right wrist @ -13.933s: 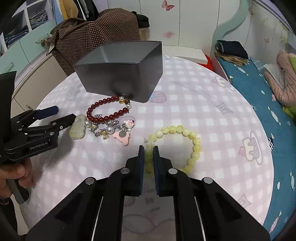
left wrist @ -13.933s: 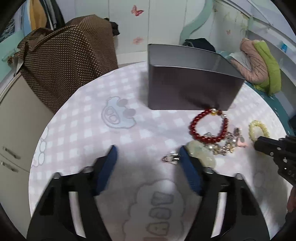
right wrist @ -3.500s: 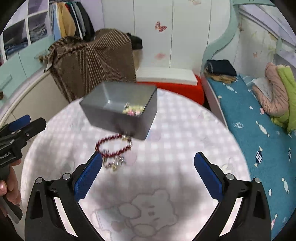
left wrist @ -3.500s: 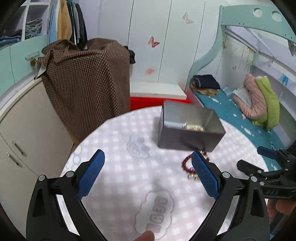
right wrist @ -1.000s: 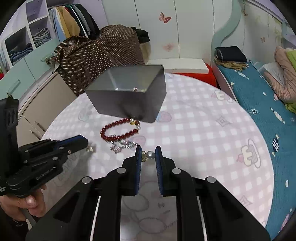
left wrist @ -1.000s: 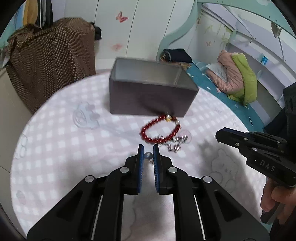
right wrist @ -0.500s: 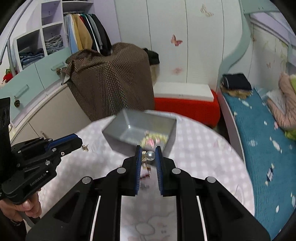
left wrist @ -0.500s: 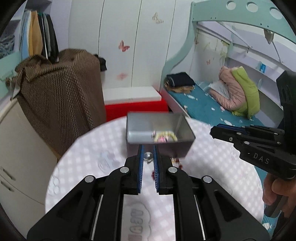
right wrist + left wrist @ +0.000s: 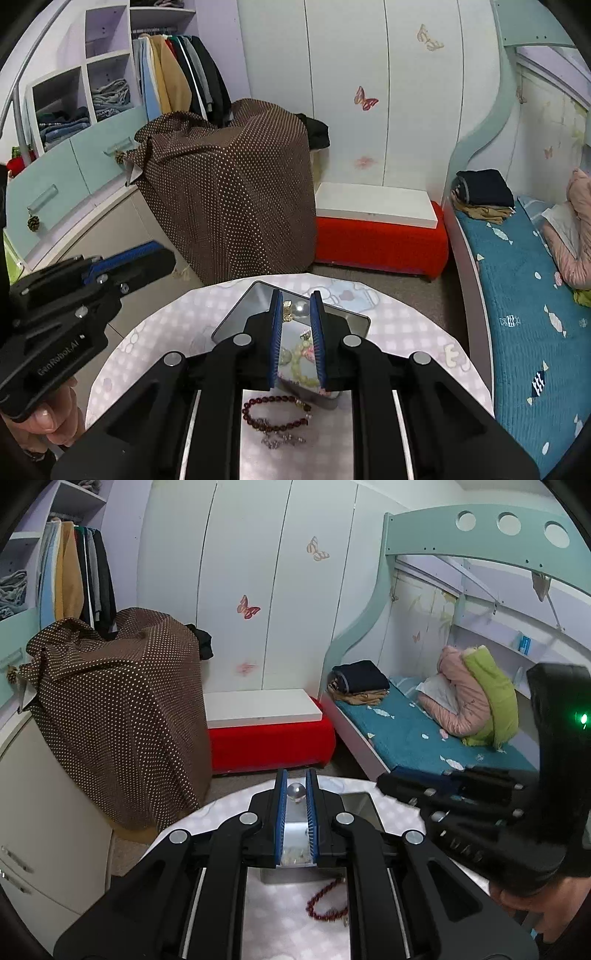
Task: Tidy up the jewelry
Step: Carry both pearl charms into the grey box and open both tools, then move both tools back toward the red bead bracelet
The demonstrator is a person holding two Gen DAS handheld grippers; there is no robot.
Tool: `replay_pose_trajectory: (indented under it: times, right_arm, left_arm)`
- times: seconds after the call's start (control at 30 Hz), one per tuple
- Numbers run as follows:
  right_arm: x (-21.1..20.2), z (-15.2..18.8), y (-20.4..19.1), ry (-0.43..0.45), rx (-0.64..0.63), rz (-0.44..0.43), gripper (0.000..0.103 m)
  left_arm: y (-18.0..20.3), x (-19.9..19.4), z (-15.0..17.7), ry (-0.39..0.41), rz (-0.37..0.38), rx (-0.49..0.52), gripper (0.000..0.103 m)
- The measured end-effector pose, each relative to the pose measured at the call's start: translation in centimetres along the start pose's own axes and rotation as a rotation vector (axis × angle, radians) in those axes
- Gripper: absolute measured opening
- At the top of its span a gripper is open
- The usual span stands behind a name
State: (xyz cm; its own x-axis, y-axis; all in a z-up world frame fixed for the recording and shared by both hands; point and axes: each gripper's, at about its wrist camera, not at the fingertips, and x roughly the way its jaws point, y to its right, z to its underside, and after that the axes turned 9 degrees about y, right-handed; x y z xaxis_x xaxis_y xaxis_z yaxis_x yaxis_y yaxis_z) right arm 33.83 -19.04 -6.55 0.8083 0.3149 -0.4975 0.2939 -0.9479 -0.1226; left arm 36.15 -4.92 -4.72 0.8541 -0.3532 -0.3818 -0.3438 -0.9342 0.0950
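Note:
My left gripper (image 9: 296,788) is shut on a pearl earring (image 9: 296,790), held high above the grey metal box (image 9: 360,802). My right gripper (image 9: 295,308) is above the same box (image 9: 255,295); its jaws stand a little apart, with a pearl earring (image 9: 300,309) between the tips, touching the right pad and with a gap on the left. The box holds a yellow bead bracelet (image 9: 301,373) and other pieces. A dark red bead bracelet (image 9: 275,411) and a silver charm bracelet (image 9: 282,440) lie on the table in front of the box.
The round table (image 9: 424,350) has a pink checked cloth. Beyond it stand a brown dotted cover (image 9: 229,184), a red bench (image 9: 380,236) and a bed (image 9: 524,280). Each gripper shows in the other's view: the right one (image 9: 480,812), the left one (image 9: 74,288).
Both grippers have risen and moved over the box with their earrings. The right jaws have parted a little around its earring.

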Motion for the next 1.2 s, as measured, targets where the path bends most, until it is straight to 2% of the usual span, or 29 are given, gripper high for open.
replay_pose_trajectory:
  times: [0.33, 0.63, 0.67, 0.73, 0.8, 0.83, 0.87, 0.9, 0.93, 1.0, 1.03, 1.2]
  right_arm:
    - [3.4, 0.5, 0.4, -0.074, 0.009, 0.011, 0.014]
    - [5.2, 1.1, 1.3, -0.124, 0.027, 0.034, 0.015]
    - [5.2, 1.1, 1.6, -0.124, 0.033, 0.039, 0.016]
    - [5.3, 1.1, 1.9, -0.127, 0.050, 0.036, 0.031]
    - [5.2, 1.2, 2.2, -0.123, 0.055, 0.040, 0.042]
    - [5.1, 1.2, 2.3, -0.119, 0.059, 0.041, 0.050]
    - [4.9, 1.1, 2.4, -0.115, 0.063, 0.042, 0.060]
    - [4.9, 1.1, 2.5, -0.109, 0.066, 0.044, 0.063]
    - [4.7, 1.0, 2.6, -0.101, 0.068, 0.046, 0.067]
    - [4.4, 0.8, 2.7, -0.092, 0.074, 0.050, 0.084]
    - [4.2, 0.7, 2.8, -0.080, 0.078, 0.059, 0.094]
    - [3.4, 0.4, 3.1, -0.059, 0.083, 0.093, 0.095]
  left_arm:
    - [-0.5, 4.8, 0.5, -0.075, 0.025, -0.033, 0.010]
    - [-0.6, 7.5, 1.2, -0.132, 0.046, -0.058, 0.011]
    - [-0.7, 7.6, 1.2, -0.136, 0.042, -0.057, 0.011]
    - [-0.6, 7.6, 1.2, -0.137, 0.038, -0.054, 0.013]
    - [-0.8, 7.5, 1.2, -0.136, 0.035, -0.060, 0.029]
    - [-1.0, 7.4, 1.1, -0.130, 0.030, -0.062, 0.043]
    - [-1.1, 7.3, 1.0, -0.123, 0.023, -0.066, 0.050]
    - [-1.2, 7.1, 0.9, -0.113, 0.018, -0.074, 0.062]
    - [-1.4, 6.9, 0.7, -0.108, 0.015, -0.081, 0.067]
    - [-1.7, 6.4, 0.5, -0.095, 0.004, -0.087, 0.079]
    - [-1.8, 6.0, 0.4, -0.084, -0.005, -0.089, 0.088]
    - [-2.0, 4.2, -0.2, -0.045, -0.037, -0.089, 0.094]
